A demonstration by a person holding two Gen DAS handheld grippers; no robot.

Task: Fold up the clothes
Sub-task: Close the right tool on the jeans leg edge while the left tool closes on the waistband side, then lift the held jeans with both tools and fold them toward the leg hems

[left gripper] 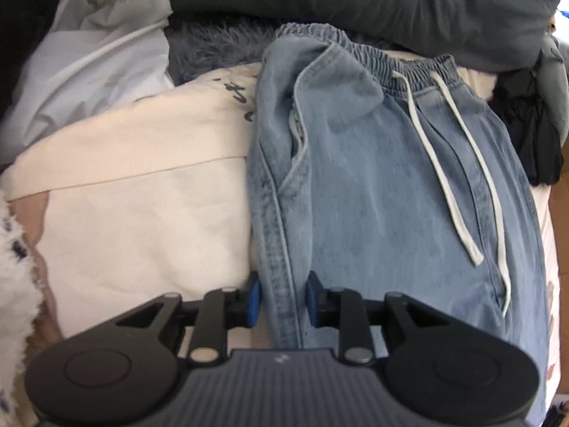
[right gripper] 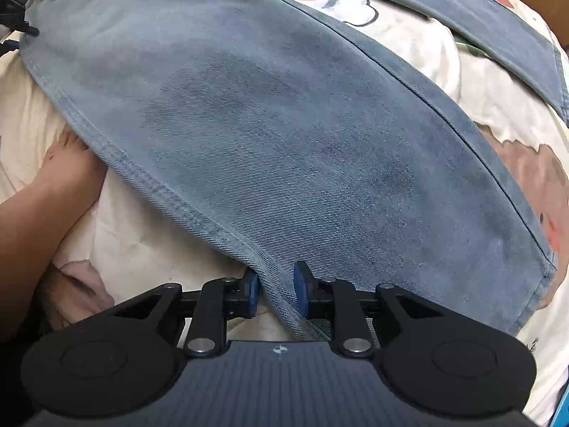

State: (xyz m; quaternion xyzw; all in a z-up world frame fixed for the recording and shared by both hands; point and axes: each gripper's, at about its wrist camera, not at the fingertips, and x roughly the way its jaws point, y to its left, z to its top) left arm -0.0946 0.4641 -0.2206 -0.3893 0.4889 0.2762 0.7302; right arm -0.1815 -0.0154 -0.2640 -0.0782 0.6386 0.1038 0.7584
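Jeans (left gripper: 384, 178) lie flat on cream bedding (left gripper: 142, 192). L gripper (left gripper: 283, 299) fingers clamp the side seam w/ denim between pads. R gripper (right gripper: 276, 293) fingers likewise pinch a leg hem.

We find bare cream bedding (left gripper: 142, 213) open left of the jeans (left gripper: 391, 195); dark piled clothes (left gripper: 391, 0) seemingly block the far side.

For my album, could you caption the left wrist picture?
Left gripper pinching the side seam of drawstring jeans on a bed.
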